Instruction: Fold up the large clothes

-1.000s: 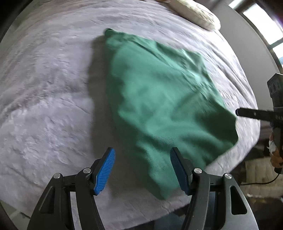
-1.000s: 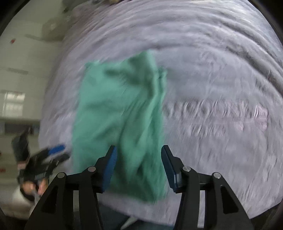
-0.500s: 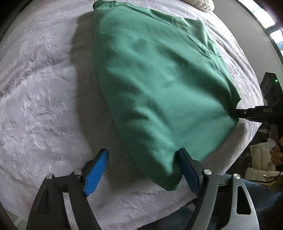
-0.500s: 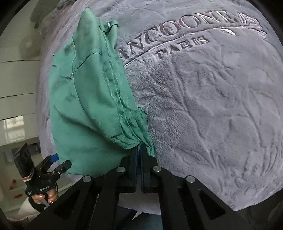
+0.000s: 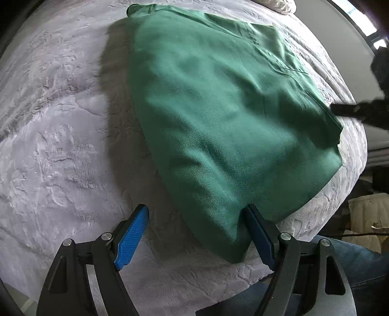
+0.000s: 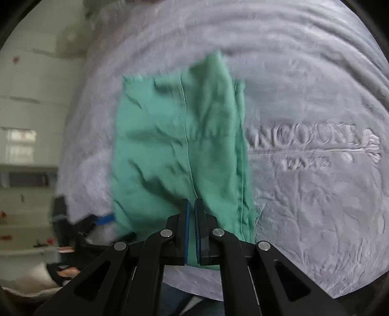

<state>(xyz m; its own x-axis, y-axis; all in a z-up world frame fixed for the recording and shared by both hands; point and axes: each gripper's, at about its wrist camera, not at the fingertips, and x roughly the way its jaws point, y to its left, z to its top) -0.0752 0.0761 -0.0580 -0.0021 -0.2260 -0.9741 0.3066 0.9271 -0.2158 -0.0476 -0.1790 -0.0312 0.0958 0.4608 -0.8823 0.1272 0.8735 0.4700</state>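
the green garment (image 5: 226, 116) lies spread on a pale grey plush blanket (image 5: 56, 136) that covers the bed, its long body running away from the near edge toward the far end, where a cream pillow (image 5: 279, 4) shows at the top of the left wrist view. the left tongs (image 5: 198, 233) are spread wide: the left blue pad (image 5: 132, 237) rests on the bare blanket just beside the cloth, and the right pad (image 5: 259, 237) sits against the garment's near corner, so that corner lies between the 2 pads without being pinched. the right tongs (image 6: 191, 218) are clenched on the near edge of the garment (image 6: 180, 145), the 2 blue pads almost together with a thin layer of green cloth between them; a stitched seam runs up the fabric from that grip. in the right wrist view the cloth looks wrinkled and partly blurred. raised lettering (image 6: 308, 143) is pressed into the blanket (image 6: 316, 73) just to the right of the garment. the right tongs' dark tip (image 5: 350, 110) meets the garment's right-hand edge in the left wrist view. denim-clad legs (image 5: 359, 265) show at the near bed edge.
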